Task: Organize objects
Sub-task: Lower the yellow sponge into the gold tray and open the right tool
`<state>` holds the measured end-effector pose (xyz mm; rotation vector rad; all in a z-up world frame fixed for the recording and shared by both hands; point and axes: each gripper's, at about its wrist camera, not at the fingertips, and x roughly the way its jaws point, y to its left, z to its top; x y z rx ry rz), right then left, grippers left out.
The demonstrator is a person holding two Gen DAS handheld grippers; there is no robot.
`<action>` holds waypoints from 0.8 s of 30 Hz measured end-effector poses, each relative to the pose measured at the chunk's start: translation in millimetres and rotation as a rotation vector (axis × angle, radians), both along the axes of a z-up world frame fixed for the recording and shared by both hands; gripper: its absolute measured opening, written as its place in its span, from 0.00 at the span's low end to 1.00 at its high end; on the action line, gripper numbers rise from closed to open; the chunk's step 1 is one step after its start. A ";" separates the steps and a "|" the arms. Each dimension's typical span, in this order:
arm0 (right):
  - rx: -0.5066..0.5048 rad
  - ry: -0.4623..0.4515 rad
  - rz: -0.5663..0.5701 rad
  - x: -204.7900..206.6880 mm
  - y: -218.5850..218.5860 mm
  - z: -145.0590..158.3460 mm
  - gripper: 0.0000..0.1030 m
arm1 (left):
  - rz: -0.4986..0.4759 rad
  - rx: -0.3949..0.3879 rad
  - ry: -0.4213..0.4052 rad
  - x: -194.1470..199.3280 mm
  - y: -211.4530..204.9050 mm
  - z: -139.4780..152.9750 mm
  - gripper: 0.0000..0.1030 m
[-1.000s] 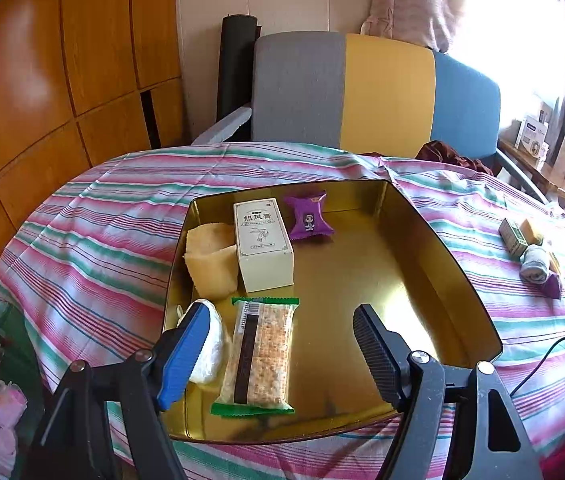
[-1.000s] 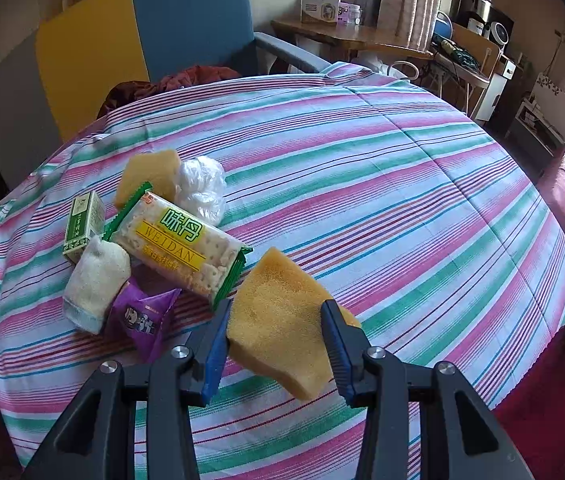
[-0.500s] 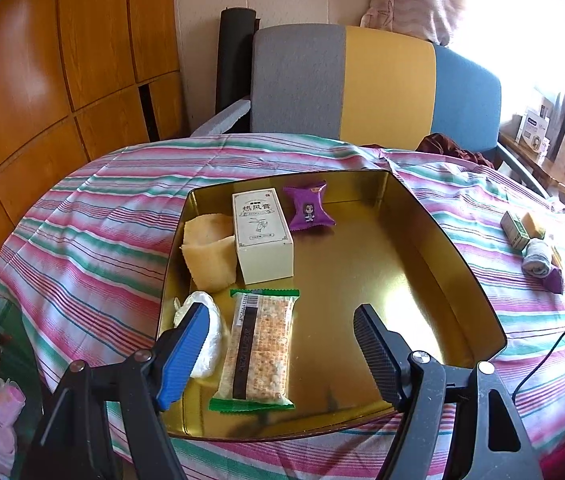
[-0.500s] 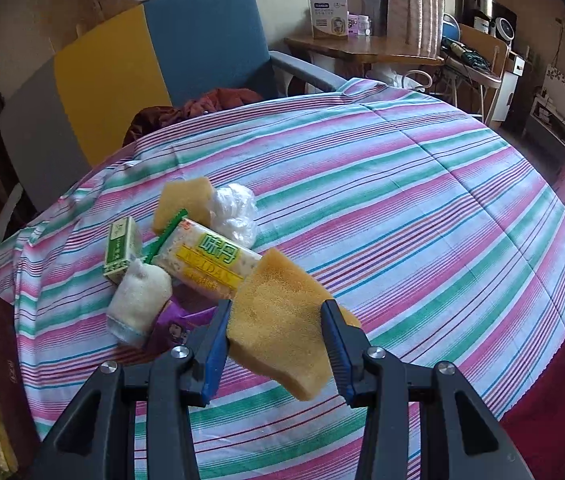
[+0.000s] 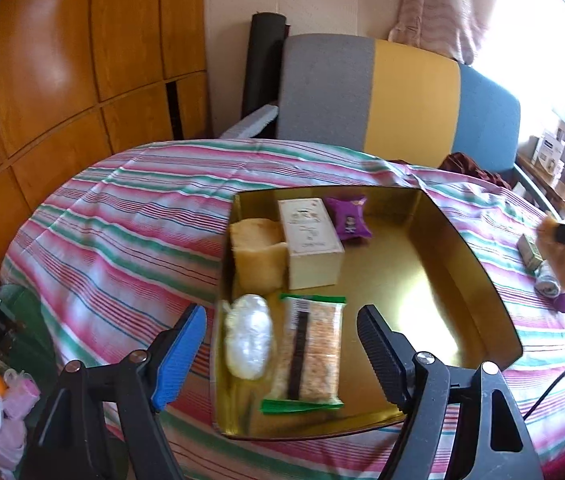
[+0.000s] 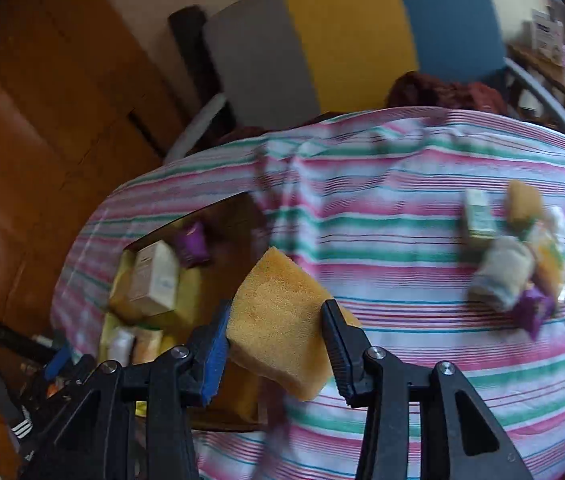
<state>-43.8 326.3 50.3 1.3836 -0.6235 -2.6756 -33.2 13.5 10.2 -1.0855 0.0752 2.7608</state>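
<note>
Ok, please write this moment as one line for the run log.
left gripper: open, empty, over gold metal tray | right gripper: shut on yellow sponge block, above striped tablecloth

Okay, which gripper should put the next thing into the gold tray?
Right. The right gripper already clamps a yellow sponge above the tablecloth, beside the gold tray. The left gripper is open and holds nothing.

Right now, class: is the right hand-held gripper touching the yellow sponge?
Touching. The right wrist view shows the right hand-held gripper with both fingers pressed against the sides of the yellow sponge, holding it lifted above the striped tablecloth.
</note>
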 end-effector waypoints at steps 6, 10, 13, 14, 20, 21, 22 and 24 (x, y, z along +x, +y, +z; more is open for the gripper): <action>-0.068 -0.108 0.106 -58.1 -84.1 -34.3 0.44 | 0.036 0.028 -0.027 -2.1 -21.9 -5.1 0.76; -0.115 -0.175 0.065 -86.7 -95.4 -58.6 0.44 | 0.061 0.036 -0.046 -4.9 -34.6 -11.0 0.76; -0.112 -0.215 0.040 -105.6 -101.0 -70.6 0.45 | 0.076 0.052 -0.061 -7.8 -41.6 -15.5 0.76; -0.112 -0.227 0.030 -111.0 -101.9 -73.7 0.46 | 0.077 0.053 -0.064 -8.2 -42.5 -16.8 0.76; -0.237 -0.263 -0.009 -136.9 -107.6 -94.0 0.51 | 0.068 0.061 -0.084 -10.2 -42.7 -22.8 0.76; -0.245 -0.257 -0.011 -139.4 -108.5 -94.9 0.55 | 0.067 0.063 -0.085 -10.7 -43.2 -22.8 0.76; -0.244 -0.253 -0.016 -141.1 -108.5 -94.7 0.59 | 0.068 0.063 -0.084 -11.0 -43.6 -22.5 0.76; -0.240 -0.248 -0.020 -141.6 -108.3 -95.0 0.66 | 0.069 0.066 -0.079 -11.1 -44.8 -21.7 0.76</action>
